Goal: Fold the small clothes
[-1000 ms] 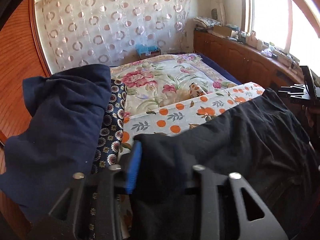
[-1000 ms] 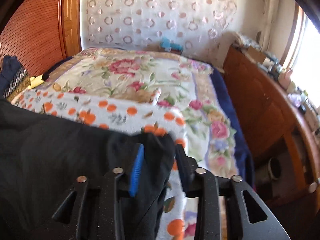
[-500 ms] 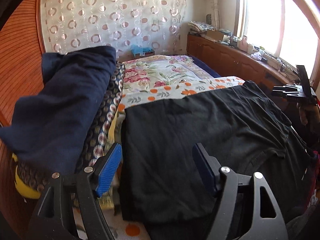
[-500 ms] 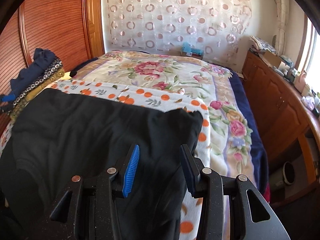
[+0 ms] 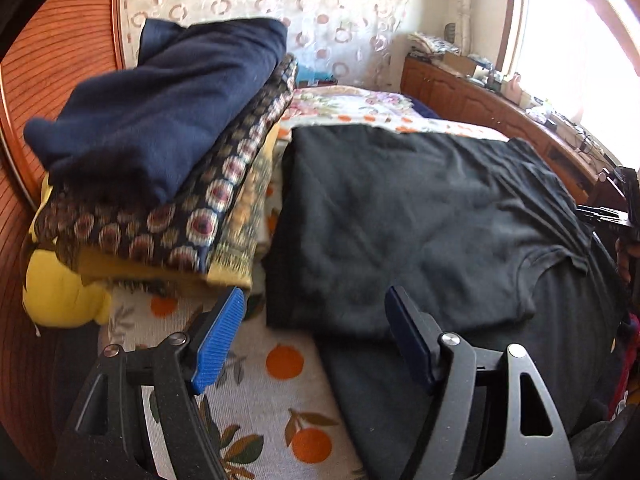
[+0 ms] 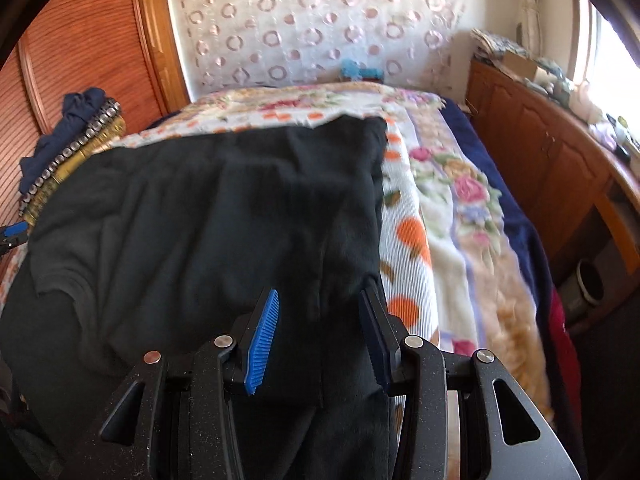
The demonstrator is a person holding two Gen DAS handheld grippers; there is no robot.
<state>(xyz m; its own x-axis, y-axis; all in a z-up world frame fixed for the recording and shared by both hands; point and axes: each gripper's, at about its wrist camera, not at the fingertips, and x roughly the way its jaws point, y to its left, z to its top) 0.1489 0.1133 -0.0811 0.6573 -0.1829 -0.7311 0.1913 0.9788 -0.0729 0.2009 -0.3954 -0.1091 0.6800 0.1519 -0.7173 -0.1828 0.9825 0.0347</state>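
A black garment point(image 5: 420, 220) lies spread on the bed with its far part folded back over itself; its neckline shows near the right side. In the right wrist view the same garment point(image 6: 208, 216) fills the left and middle. My left gripper point(image 5: 316, 320) hovers open over the garment's near left corner, nothing between its blue pads. My right gripper point(image 6: 320, 340) stands open above the garment's right edge; cloth lies below the jaws, not pinched. Each gripper shows at the edge of the other's view: right gripper point(image 5: 616, 212), left gripper point(image 6: 12, 232).
A stack of folded clothes point(image 5: 168, 92), navy over patterned over yellow, sits left of the garment. An orange-print sheet point(image 5: 280, 360) covers the floral bedspread point(image 6: 472, 196). A wooden cabinet point(image 6: 540, 152) runs along the right, and a wooden panel point(image 6: 80, 40) stands at the left.
Both grippers held the garment's edge up a second ago. They let it go, the left jaws spread wide, and both drew back and down. The cloth now lies folded flat.
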